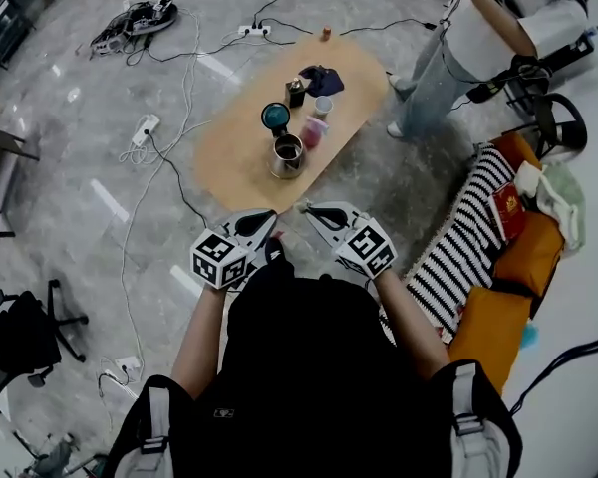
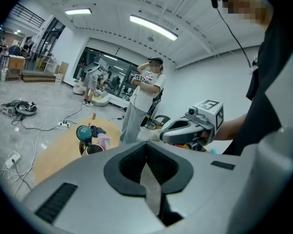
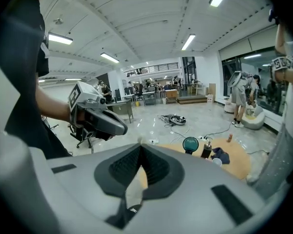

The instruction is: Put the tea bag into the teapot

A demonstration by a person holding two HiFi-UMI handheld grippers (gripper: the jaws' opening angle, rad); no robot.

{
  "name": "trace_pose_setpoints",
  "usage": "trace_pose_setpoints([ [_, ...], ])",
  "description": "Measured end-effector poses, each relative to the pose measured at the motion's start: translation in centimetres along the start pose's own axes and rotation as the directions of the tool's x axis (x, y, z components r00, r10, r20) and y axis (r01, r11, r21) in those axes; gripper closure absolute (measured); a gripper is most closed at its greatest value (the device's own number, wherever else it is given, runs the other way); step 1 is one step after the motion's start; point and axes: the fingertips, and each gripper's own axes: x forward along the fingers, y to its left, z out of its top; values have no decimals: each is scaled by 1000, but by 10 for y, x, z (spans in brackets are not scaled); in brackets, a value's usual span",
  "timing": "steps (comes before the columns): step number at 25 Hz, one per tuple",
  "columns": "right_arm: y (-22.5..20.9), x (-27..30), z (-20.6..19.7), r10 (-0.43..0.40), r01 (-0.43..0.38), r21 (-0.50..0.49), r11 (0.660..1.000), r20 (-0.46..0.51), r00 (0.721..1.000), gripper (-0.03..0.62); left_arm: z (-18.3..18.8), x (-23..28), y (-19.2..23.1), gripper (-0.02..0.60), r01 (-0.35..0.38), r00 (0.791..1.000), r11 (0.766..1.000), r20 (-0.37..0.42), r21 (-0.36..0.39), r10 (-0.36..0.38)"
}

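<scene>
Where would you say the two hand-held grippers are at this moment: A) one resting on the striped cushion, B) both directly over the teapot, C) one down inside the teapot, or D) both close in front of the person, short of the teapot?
D: the head view shows the left hand-held gripper and right hand-held gripper side by side near the person's chest, with the teapot farther off on the wooden table.
</scene>
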Motion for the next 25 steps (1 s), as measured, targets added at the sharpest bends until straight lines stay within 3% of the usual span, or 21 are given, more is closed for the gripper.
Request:
trace_pose_setpoints([
  [10, 3, 34, 14, -44, 44, 11, 999, -3, 999, 588, 2, -13, 29, 571, 64, 998, 998, -31, 27, -63],
  [25, -2, 54, 12, -85, 85, 26, 996, -20, 996, 586, 0, -32, 50, 571, 64, 998, 998, -31, 19, -63],
])
